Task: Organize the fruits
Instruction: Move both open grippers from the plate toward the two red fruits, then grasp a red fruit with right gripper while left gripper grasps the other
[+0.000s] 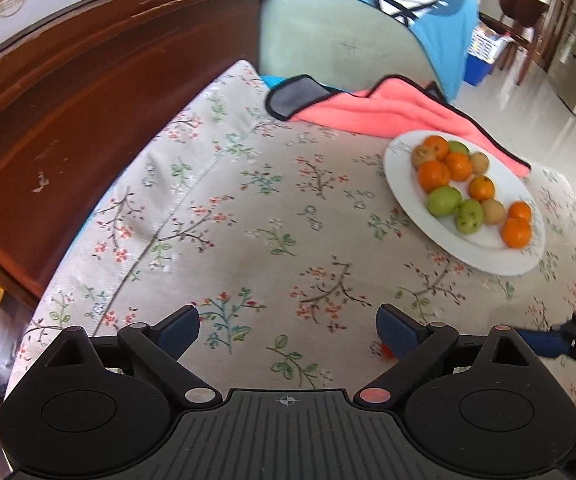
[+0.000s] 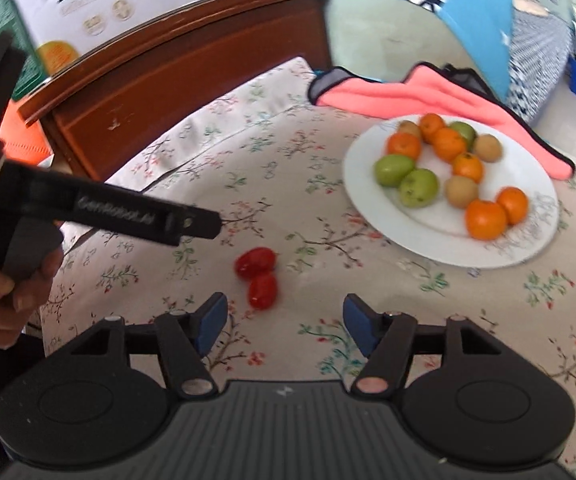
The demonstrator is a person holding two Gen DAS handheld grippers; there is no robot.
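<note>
A white plate [image 2: 428, 236] on the floral cloth holds several oranges [image 2: 485, 219], green fruits [image 2: 394, 170] and brownish fruits [image 2: 461, 191]. It also shows in the left wrist view [image 1: 408, 200] at the right. Two small red tomatoes [image 2: 257, 262] lie on the cloth left of the plate, just ahead of my right gripper [image 2: 284, 326], which is open and empty. My left gripper [image 1: 288, 330] is open and empty over bare cloth; a bit of red tomato [image 1: 384, 350] peeks by its right finger. The left gripper's body [image 2: 100, 216] crosses the right wrist view at the left.
A pink towel [image 2: 428, 96] lies behind the plate. A dark wooden headboard [image 1: 88, 100] runs along the left. A blue garment [image 1: 408, 0] hangs over a green cushion at the back. Boxes [image 2: 88, 8] stand behind the headboard.
</note>
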